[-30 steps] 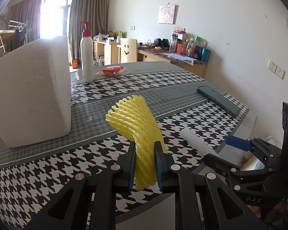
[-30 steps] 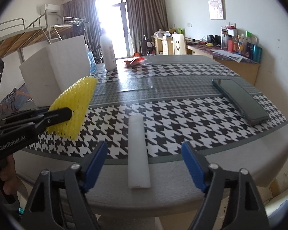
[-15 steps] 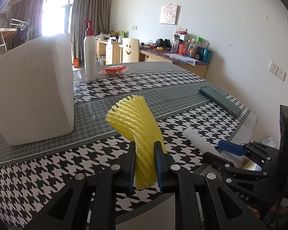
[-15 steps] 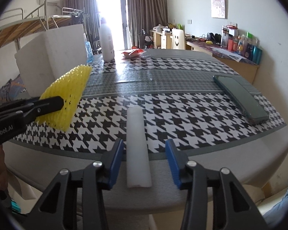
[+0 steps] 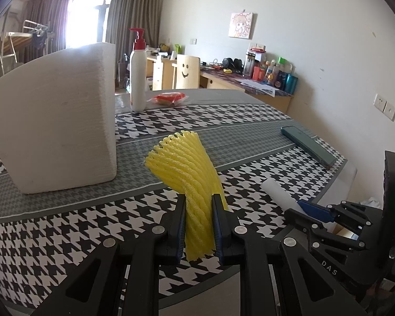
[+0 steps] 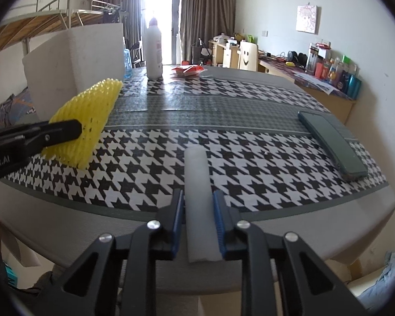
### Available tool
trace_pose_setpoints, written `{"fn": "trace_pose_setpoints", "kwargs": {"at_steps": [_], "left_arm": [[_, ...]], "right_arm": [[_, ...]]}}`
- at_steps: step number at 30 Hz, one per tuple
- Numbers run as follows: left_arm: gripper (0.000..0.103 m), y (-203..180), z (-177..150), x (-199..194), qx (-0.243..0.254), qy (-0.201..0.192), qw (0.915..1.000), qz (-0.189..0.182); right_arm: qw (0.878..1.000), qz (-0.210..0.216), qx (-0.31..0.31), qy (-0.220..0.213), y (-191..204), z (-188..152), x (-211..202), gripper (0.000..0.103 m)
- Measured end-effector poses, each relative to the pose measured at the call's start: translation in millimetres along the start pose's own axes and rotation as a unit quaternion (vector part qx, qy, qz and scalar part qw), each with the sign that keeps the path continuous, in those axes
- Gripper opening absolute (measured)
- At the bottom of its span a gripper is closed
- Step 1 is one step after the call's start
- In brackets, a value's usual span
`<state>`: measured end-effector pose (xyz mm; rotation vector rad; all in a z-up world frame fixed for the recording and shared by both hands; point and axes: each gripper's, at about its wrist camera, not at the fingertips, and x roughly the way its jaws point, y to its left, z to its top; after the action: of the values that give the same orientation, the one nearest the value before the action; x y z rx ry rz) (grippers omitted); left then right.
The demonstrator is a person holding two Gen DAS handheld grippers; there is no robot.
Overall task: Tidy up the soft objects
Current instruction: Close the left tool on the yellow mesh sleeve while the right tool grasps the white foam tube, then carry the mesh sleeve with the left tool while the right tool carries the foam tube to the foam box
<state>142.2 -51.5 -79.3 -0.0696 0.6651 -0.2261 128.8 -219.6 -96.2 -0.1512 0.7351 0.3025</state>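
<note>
The right gripper reads "DAS"; the left gripper, "obot.AI".

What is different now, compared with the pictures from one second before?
The right claw has just been closing around the white foam roll; its pads now sit against the roll's sides. The roll lies in the same place on the table. The left claw stays shut on the yellow foam net, in the same place.

Left gripper jaws clamped, angled downward. Right gripper jaws just closing, pinched, angled downward.
</note>
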Motion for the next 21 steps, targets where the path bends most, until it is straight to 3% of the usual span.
{"fn": "trace_pose_setpoints", "kwargs": {"at_steps": [8,21], "left_arm": [[0.019,4.8,-2.4,-14.0,-0.004,-0.007,0.9999,0.009],[0.019,12.7,-1.1,-25.7,-0.007,-0.019,0.9997,0.015]], "right_arm": [[1.0,0.018,0.021,-0.001,-8.9,2.6,-2.0,0.015],[0.999,0.019,0.023,-0.018,-9.0,18.7,-9.5,0.014]]}}
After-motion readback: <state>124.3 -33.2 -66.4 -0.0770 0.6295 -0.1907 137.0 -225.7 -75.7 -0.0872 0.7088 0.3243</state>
